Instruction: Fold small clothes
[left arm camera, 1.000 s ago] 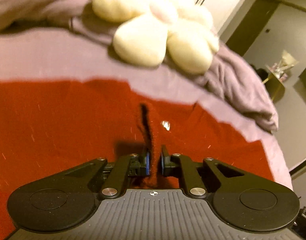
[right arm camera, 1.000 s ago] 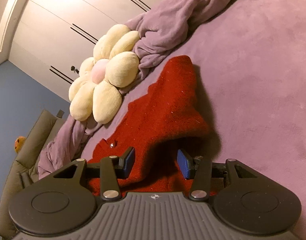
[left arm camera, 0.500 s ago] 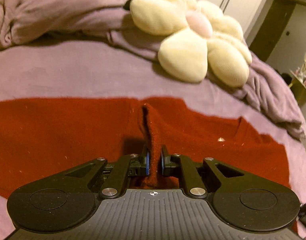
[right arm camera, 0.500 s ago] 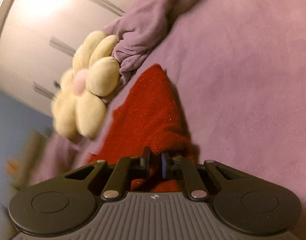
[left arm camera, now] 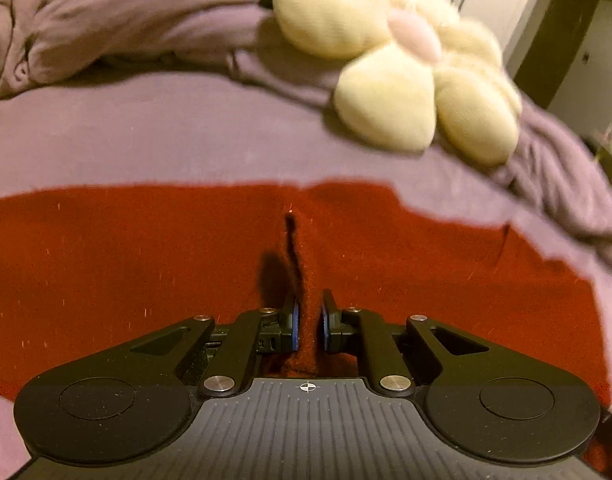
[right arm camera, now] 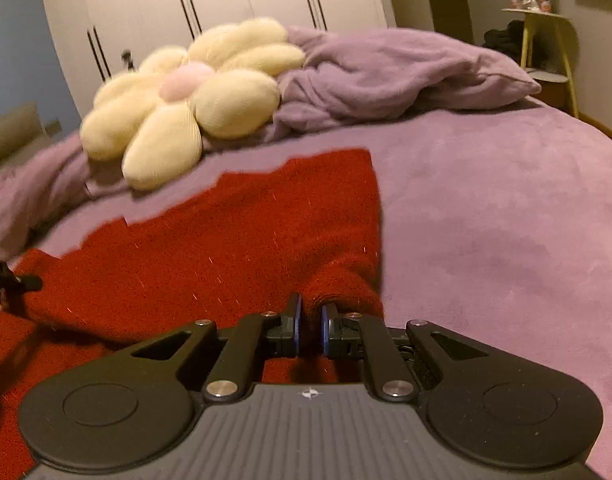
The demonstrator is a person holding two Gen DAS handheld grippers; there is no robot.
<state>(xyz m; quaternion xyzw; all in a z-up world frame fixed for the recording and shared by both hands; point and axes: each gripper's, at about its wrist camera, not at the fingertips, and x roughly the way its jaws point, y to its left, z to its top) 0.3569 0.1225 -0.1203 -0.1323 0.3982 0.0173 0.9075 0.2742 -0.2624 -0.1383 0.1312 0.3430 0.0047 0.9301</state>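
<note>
A red knitted garment (left arm camera: 146,264) lies spread over a purple bed cover (left arm camera: 146,140). My left gripper (left arm camera: 309,320) is shut on a raised pleat of the red cloth, which runs up from between the blue pads. In the right wrist view the same red garment (right arm camera: 226,240) stretches away to the left, its right edge straight against the purple cover (right arm camera: 505,220). My right gripper (right arm camera: 309,320) is shut on a bunched corner of that cloth near its right edge. A dark bit of the other gripper (right arm camera: 10,276) pokes in at the far left.
A cream flower-shaped cushion (left arm camera: 405,72) (right arm camera: 194,92) lies beyond the garment, beside a crumpled purple blanket (left arm camera: 86,32) (right arm camera: 385,72). White wardrobe doors (right arm camera: 186,8) stand behind the bed. A small yellow side table (right arm camera: 545,40) is at the far right.
My right gripper closed from open onto the garment's corner and rolled upright, so the bed now looks level. The left gripper kept its hold and moved left; the cushion slid right in its view.
</note>
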